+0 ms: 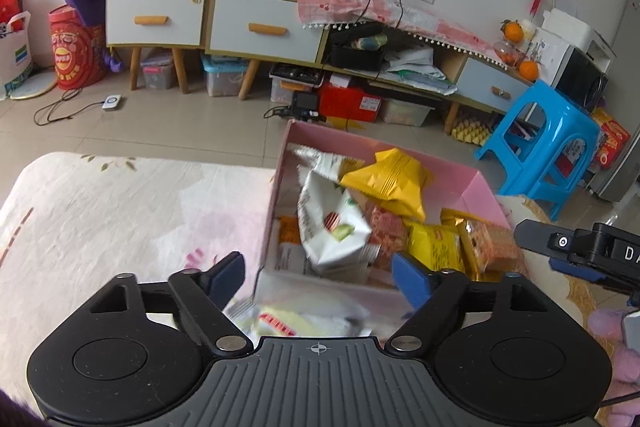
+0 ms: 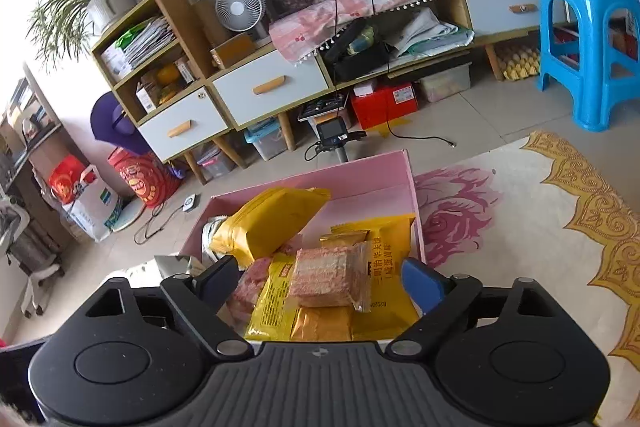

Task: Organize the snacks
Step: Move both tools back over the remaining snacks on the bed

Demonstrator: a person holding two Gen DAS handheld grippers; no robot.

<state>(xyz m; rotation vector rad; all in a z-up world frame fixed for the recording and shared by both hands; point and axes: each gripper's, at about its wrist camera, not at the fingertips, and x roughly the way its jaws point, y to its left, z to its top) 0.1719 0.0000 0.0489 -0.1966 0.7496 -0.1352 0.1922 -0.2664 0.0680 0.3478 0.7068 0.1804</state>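
A: Left gripper spread wide, nothing in it; a blurred white packet sits right under it, at the near left corner of the pink box.

B: And the box's long sides run away from us (open cloth to its left).

A: Right gripper is gaping too, empty, over the clear-wrapped biscuit pack, which lies between its fingers. I'd say that hand's nearer.

B: Open rug beyond the right wall.

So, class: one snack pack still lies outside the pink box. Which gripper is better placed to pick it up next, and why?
Left. The left gripper has open jaws right over the loose pack beside the pink box. The right gripper hangs over snacks already inside.
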